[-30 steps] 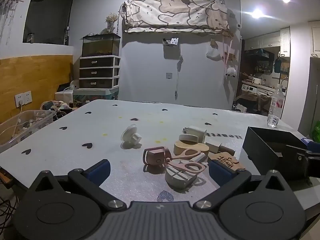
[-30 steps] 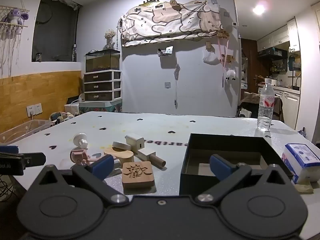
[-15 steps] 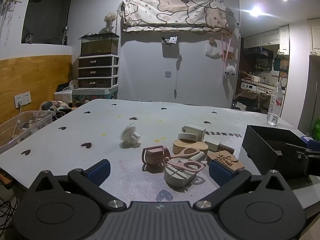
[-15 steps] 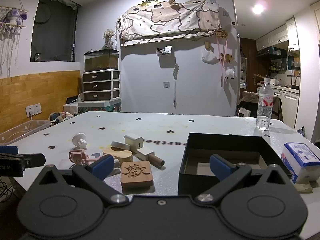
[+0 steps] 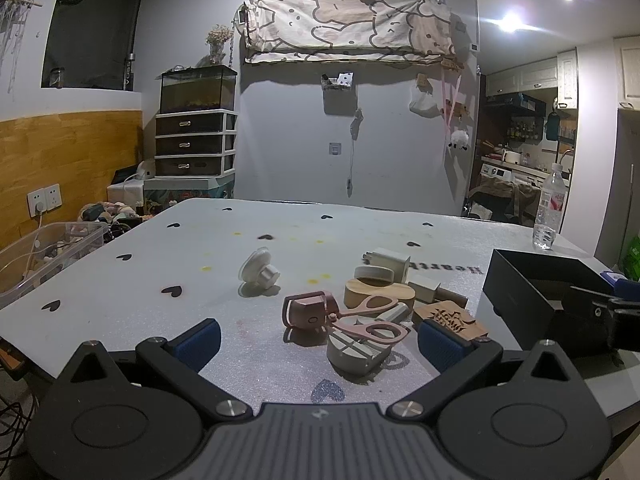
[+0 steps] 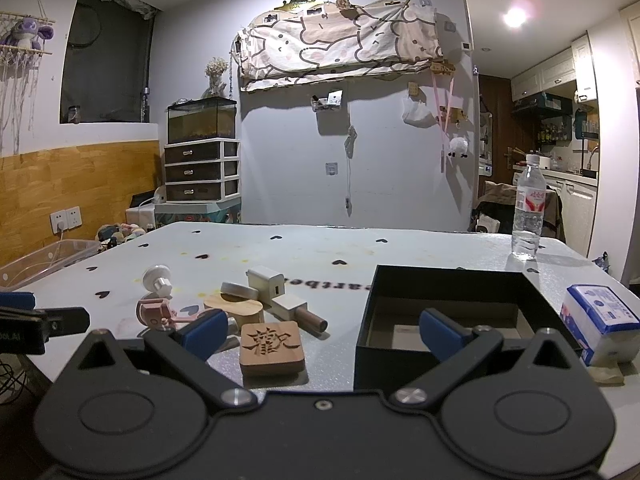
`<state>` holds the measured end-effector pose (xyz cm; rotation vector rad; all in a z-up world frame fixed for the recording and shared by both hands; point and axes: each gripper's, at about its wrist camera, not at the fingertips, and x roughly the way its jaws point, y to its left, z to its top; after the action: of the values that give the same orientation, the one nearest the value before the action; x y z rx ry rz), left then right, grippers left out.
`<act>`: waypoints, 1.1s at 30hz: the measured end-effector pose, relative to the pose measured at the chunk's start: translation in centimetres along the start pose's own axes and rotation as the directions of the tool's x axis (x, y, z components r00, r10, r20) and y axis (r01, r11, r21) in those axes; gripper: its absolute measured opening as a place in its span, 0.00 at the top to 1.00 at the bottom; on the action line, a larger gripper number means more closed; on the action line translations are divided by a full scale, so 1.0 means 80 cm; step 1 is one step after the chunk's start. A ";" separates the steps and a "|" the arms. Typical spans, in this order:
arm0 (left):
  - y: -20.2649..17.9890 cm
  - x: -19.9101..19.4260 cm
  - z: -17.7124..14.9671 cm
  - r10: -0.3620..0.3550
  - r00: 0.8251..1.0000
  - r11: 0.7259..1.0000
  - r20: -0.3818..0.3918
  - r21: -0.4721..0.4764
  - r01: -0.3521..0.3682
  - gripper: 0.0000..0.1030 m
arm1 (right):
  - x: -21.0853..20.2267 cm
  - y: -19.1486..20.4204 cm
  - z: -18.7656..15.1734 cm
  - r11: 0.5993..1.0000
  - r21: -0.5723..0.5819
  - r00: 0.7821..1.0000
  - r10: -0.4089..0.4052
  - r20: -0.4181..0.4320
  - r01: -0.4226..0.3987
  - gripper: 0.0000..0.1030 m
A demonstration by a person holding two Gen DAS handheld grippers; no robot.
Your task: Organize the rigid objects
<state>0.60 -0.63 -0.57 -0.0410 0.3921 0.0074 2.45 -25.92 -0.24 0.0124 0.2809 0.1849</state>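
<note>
Both grippers hang over the near edge of the table [image 5: 120, 280] with jaws spread wide and nothing between them. The left gripper [image 5: 318, 336] faces pink scissors [image 5: 370, 326] in a clutter of small things, while the right gripper [image 6: 320, 330] sits between a carved wooden block [image 6: 271, 346] and the black box [image 6: 448, 312].

Your right gripper's left fingertip [image 6: 204, 330] hides scissors' [image 6: 182, 315] blades. Black box [image 5: 536, 292] interior mostly hidden in left view. Carved block [image 5: 450, 318] partly covered by fingertip.

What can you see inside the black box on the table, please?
The black box looks empty: only its brownish floor and inner walls show. Its near wall and the right gripper hide the front strip of the floor.
</note>
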 end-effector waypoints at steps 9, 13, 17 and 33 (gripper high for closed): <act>-0.003 0.001 0.000 -0.001 1.000 1.000 -0.001 0.003 0.001 0.00 | 0.000 0.000 0.000 1.000 0.000 1.000 0.000 -0.001 0.000 0.00; -0.002 0.000 0.000 -0.001 1.000 1.000 0.000 0.003 0.001 0.00 | 0.000 0.000 0.000 1.000 0.001 1.000 -0.001 -0.001 0.001 0.00; -0.003 0.001 0.000 -0.001 1.000 1.000 0.000 0.004 0.001 0.00 | 0.001 0.000 0.000 1.000 0.001 1.000 -0.001 -0.002 0.001 0.00; -0.002 0.000 0.000 0.000 1.000 1.000 -0.001 0.004 0.000 0.00 | 0.001 0.001 0.000 1.000 0.000 1.000 -0.001 -0.004 0.001 0.00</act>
<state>0.61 -0.82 -0.56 -0.0373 0.3933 0.0070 2.53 -25.85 -0.30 0.0122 0.2848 0.1840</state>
